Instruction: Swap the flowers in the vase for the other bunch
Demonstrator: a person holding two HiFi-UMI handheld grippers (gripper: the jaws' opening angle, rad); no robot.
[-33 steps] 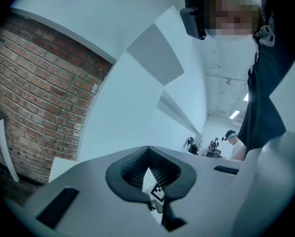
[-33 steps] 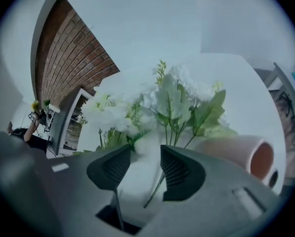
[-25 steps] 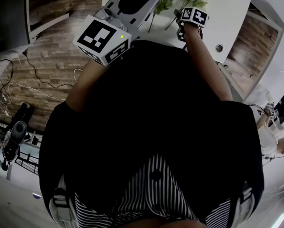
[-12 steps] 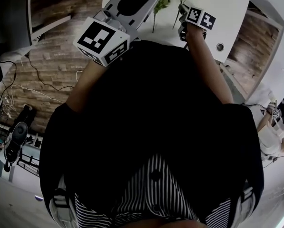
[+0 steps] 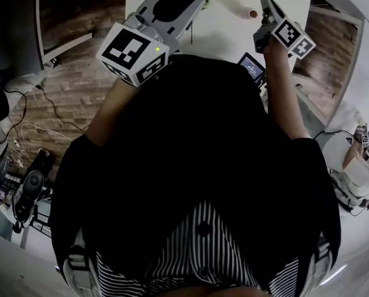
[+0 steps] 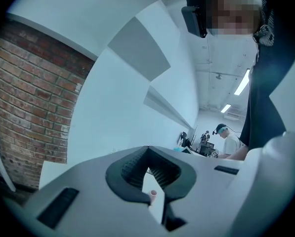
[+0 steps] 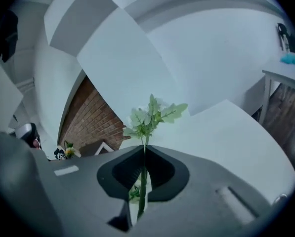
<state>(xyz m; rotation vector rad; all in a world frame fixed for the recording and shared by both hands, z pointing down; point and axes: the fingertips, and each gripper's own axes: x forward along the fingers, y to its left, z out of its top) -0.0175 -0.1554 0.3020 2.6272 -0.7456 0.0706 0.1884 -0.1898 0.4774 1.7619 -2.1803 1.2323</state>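
Green leafy flower stem is pinched between right gripper jaws above white table. Left gripper jaws are pressed together, empty, at table edge.

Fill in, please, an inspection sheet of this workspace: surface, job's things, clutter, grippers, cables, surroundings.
Surface: white table, mostly bare.
Job's things: flower stem with green leaves, held in the right gripper; a small pinkish round thing on the table, too small to identify.
Clutter: dark device with a screen at the table's edge.
Grippers: left gripper shut, nothing held; right gripper shut on the flower stem.
Cables: loose cables on the wooden floor.
Surroundings: brick wall; another person in the background.
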